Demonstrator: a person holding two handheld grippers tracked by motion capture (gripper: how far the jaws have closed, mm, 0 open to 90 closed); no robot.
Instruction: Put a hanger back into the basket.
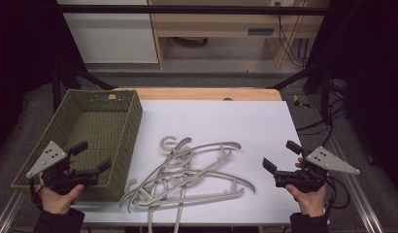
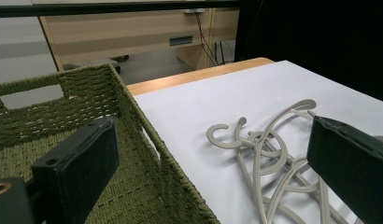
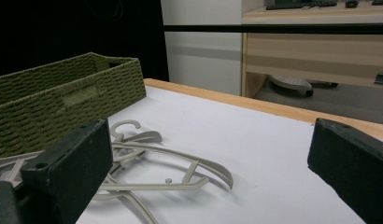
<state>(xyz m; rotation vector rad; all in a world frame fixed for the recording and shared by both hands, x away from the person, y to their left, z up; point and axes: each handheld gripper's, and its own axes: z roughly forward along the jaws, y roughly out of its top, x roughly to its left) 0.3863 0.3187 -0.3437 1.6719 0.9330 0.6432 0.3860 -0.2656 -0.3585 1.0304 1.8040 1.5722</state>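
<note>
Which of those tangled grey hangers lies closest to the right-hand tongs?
The hanger on the pile's right edge: its curved arm sweeps out toward the right tongs, while the others bunch nearer the basket.

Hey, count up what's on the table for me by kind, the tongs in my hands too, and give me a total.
Woven green basket: 1
Pile of tangled grey hangers: 1 pile, too tangled for an exact hanger count
Tongs: 2, the left tongs and the right tongs, both open and holding nothing
Total: 4, counting the pile as one
</note>
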